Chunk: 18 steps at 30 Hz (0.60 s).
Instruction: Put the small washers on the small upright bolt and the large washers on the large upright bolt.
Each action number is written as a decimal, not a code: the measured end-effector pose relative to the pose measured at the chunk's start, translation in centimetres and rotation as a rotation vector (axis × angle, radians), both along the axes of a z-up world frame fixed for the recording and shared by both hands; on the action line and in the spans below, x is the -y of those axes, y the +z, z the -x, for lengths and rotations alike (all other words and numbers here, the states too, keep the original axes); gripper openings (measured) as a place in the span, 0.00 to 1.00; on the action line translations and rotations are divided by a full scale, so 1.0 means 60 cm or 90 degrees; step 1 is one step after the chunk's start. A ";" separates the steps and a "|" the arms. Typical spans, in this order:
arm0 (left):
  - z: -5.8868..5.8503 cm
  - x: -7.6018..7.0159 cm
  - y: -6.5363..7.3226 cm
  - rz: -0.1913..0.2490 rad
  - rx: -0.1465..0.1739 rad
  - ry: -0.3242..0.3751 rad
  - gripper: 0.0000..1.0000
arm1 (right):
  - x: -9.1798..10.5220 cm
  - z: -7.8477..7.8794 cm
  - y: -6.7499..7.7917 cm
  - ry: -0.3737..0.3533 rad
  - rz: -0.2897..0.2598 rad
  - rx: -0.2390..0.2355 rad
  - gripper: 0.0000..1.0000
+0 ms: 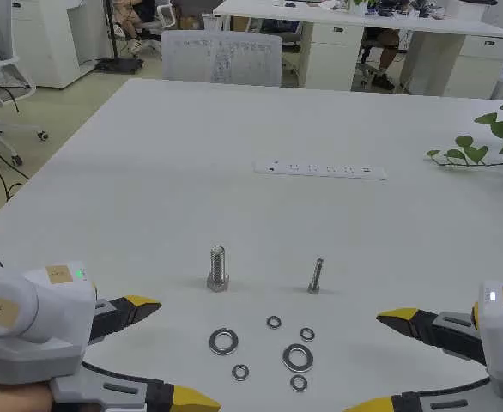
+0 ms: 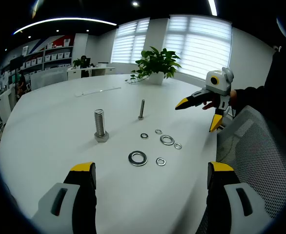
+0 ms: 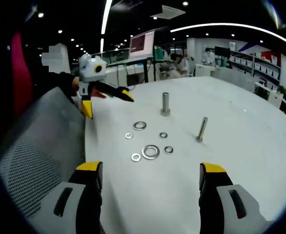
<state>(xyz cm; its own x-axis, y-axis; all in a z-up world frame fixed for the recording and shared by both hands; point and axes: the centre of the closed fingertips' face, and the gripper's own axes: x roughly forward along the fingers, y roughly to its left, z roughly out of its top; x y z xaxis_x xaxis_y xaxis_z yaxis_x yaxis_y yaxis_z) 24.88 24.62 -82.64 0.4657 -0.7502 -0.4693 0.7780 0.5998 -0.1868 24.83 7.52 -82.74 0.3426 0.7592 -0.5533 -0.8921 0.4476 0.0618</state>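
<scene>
On the white table the large bolt stands upright, with the thin small bolt to its right. Nearer me lie loose washers: two large ones and several small ones, such as one small washer. My left gripper is open at the lower left, apart from the washers. At the lower right my right gripper is open too, with nothing between its jaws.
A white power strip lies beyond the bolts. A trailing plant reaches in from the right edge. A mesh chair back stands at the table's far side. Desks and seated people are further off.
</scene>
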 end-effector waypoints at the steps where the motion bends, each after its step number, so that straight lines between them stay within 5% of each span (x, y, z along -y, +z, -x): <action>1: 0.000 0.000 0.000 0.000 0.000 0.001 0.92 | 0.000 0.000 -0.001 0.000 0.001 -0.001 0.80; 18: 0.002 0.001 0.001 0.007 -0.006 0.004 0.91 | 0.001 0.003 -0.005 0.002 0.007 -0.005 0.79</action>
